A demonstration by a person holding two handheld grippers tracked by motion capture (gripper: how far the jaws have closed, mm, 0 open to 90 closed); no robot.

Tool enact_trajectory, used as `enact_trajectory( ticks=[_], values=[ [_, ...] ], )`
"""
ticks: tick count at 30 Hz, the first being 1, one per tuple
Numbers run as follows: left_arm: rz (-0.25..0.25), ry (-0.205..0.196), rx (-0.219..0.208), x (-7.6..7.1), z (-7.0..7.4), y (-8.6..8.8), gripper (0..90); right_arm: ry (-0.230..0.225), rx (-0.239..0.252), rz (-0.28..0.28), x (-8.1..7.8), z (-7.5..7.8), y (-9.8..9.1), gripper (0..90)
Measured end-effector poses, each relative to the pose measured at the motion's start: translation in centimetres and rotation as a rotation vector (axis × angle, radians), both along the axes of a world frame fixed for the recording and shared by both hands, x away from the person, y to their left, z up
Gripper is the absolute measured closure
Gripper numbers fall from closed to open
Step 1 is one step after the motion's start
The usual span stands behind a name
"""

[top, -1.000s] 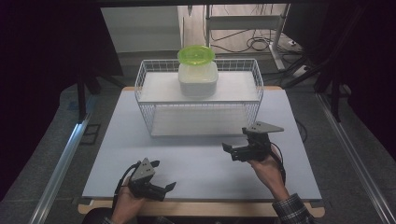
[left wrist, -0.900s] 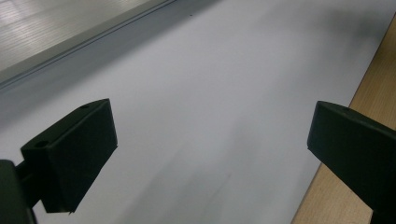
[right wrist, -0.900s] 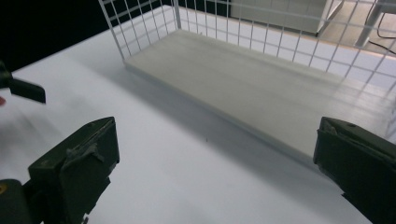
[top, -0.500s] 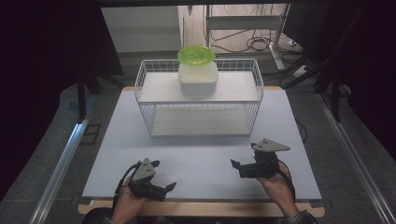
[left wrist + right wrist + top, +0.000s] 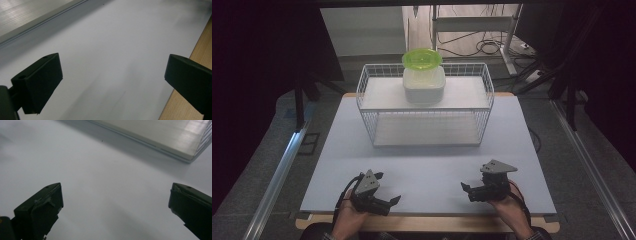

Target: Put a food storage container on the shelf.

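Note:
A white wire basket (image 5: 424,131) stands at the far middle of the pale table mat (image 5: 427,167). On its upper shelf sits a white lidded container (image 5: 424,86) with a green bowl (image 5: 422,59) on top. My left gripper (image 5: 388,189) rests near the front edge at the left, open, with only bare mat between its wide-apart jaws (image 5: 112,82). My right gripper (image 5: 467,191) sits near the front edge at the right, also open and empty (image 5: 115,205). Both are held in the person's hands.
The wooden table edge (image 5: 190,82) runs just beside the left gripper. A flat board edge (image 5: 155,137) lies ahead of the right gripper. Metal rails (image 5: 282,170) flank the table, and cables (image 5: 492,47) lie on the floor behind.
The right gripper has drawn back from near the basket toward the front edge of the table and lowered. The left gripper has stayed put.

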State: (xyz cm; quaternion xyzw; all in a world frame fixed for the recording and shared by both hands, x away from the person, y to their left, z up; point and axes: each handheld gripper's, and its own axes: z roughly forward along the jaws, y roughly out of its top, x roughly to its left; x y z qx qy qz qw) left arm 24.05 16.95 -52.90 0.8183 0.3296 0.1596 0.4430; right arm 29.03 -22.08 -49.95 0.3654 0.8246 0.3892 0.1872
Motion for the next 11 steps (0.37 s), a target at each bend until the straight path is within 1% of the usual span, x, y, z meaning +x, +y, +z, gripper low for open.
enact_trajectory(
  ticks=[7, 11],
  values=[
    [-0.002, 0.004, 0.012, 0.03, -0.12, -0.08, 1.1, 0.033, -0.025, -0.002, -0.09, -0.9, 0.12, 0.0],
    [-0.002, 0.007, 0.015, 0.09, -0.16, -0.17, 1.1, 0.038, -0.036, 0.0, -0.07, -1.05, 0.21, 0.0]
  ],
)
